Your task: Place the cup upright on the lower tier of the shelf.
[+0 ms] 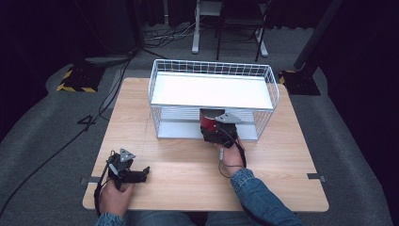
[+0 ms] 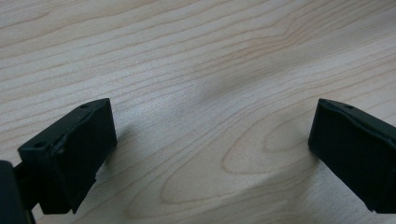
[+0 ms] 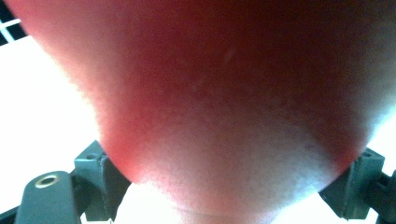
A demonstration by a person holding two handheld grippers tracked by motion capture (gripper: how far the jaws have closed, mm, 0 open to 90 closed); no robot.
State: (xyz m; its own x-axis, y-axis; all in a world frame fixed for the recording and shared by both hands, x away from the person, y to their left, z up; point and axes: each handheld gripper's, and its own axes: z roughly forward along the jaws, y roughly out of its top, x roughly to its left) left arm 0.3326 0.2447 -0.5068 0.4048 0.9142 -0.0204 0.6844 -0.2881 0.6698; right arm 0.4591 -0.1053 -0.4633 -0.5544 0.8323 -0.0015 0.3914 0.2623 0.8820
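So the right gripper [image 1: 212,123] is clamped on a red object [image 1: 207,120] right at the front opening of the white wire rack [image 1: 212,69], at its lower shelf level under the top shelf. From the right gripper view the red thing [image 3: 224,102] is a big rounded blur pinched between the jaws, so I honestly can't tell its long axis or which way it points. The left gripper [image 1: 147,170] sits well in front of the rack toward the table's near left corner, jaws spread wide with nothing between them, just bare wood grain. The wooden table [image 1: 179,183] has loads of open room in front of the rack; the rack itself sits back near the far edge. Grey carpet and cables all around.
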